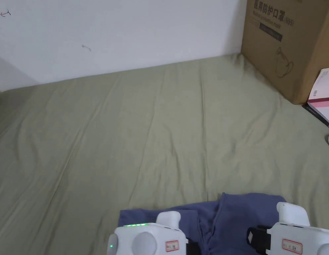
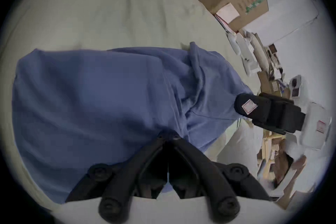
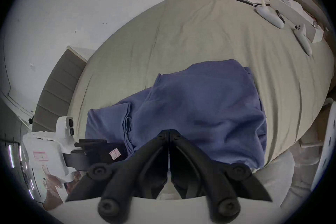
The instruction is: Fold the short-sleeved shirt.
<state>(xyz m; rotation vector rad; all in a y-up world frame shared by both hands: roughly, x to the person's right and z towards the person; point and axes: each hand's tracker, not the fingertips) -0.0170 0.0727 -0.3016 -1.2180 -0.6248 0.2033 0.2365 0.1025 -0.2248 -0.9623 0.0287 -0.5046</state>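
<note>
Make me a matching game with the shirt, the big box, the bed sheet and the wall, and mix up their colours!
Things:
1. shirt
2. cardboard box
3. bed sheet
4. wall

Colours:
A. white
B. pale green
C. blue
D. brown

Pairs: 1-C, 2-D, 3-B, 4-A
</note>
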